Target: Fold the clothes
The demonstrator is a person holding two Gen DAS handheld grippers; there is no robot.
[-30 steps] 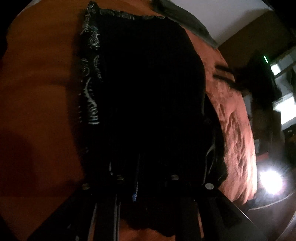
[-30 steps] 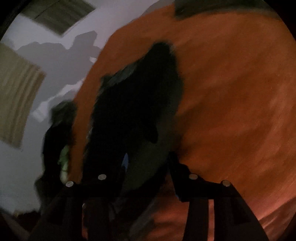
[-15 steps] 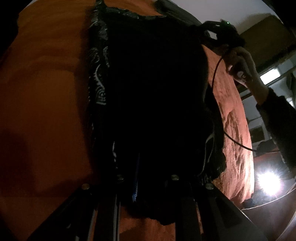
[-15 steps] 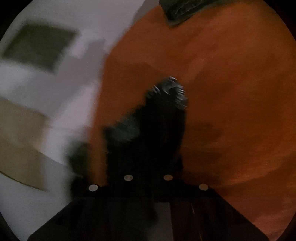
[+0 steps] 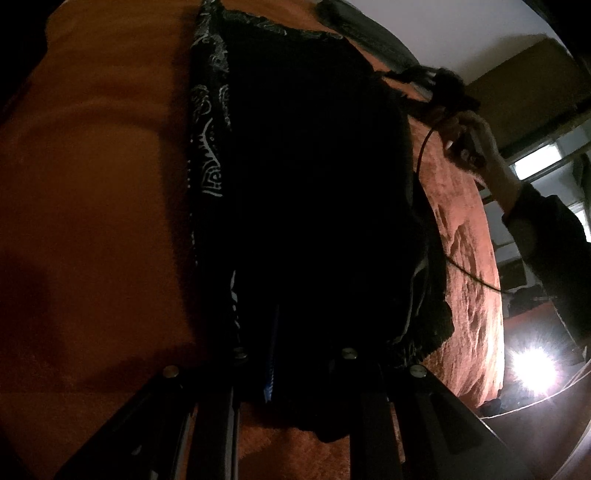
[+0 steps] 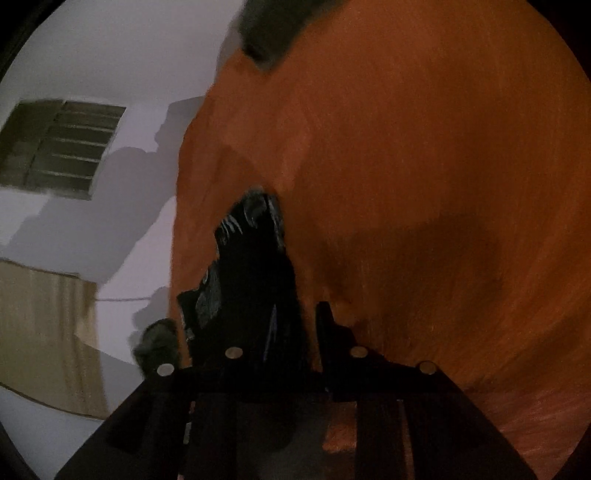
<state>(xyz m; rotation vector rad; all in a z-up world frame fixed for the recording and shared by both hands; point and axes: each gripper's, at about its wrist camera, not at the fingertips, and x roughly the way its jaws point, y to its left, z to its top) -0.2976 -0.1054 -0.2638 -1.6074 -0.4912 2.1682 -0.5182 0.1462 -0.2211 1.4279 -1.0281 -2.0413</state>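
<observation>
Orange blanket (image 5: pixel 92 184), bright lamp (image 5: pixel 532 369), wall vent (image 6: pixel 62 147).

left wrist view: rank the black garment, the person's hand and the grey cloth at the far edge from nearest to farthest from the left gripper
1. black garment: between the left gripper fingers, stretching ahead.
2. person's hand: upper right, at the garment's far corner.
3. grey cloth: top, at the orange bedspread edge; close to the hand's range, so a loose call.

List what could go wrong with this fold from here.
1. The right gripper seems to pinch only a narrow bunch of the black garment; it may slip out mid-fold.
2. A cable hangs from the hand beside the garment's edge and could snag the fabric.
3. The garment is nearly black in dim light, so the left gripper grip is hard to verify; edges may misalign on the orange blanket.
</observation>
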